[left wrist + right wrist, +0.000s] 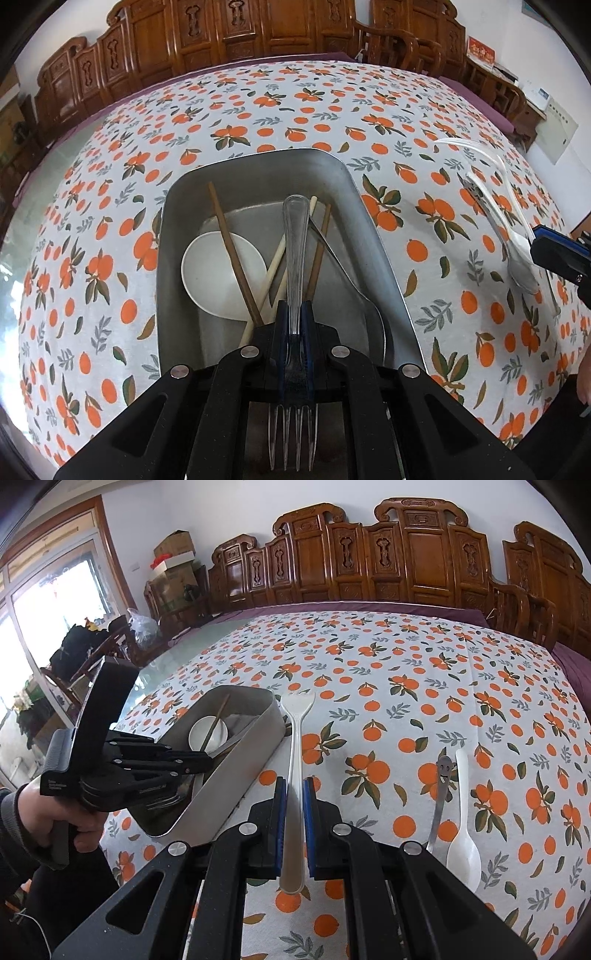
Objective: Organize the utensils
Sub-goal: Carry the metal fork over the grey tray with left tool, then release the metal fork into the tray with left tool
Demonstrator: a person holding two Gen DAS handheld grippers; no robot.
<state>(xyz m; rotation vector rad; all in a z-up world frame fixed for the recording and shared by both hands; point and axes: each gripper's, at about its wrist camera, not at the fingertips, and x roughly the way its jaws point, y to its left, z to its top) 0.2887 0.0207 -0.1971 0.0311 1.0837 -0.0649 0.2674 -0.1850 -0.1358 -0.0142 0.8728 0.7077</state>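
A: Report the left side of the scene first.

B: The left gripper (295,314) points steeply down over the metal tray (373,221). Its blue pads are clamped narrowly on the neck of a clear fork (295,236). The handle projects forward over the tray; the tines point back toward the camera.

A: Tray contents?

B: A white ceramic spoon (218,269) at left, brown chopsticks (231,251) crossing it, a pale chopstick (275,258) and a metal utensil handle (332,251) along the right wall. All lie on the tray floor.

A: Tray position?

B: It rests on the orange-print tablecloth (406,686), left of centre in the right wrist view. A person's hand (48,812) grips the left tool beside it.

A: Continue rightward.

B: The right gripper (294,790) holds a white plastic fork (295,738) between narrow-set pads, just right of the tray wall. The tines point away, and the fork lies along the cloth.

A: Remaining utensils?

B: Further right on the cloth, a metal utensil with a smiley-face handle (441,782) and a white plastic spoon (463,830) lie side by side, just beside each other.
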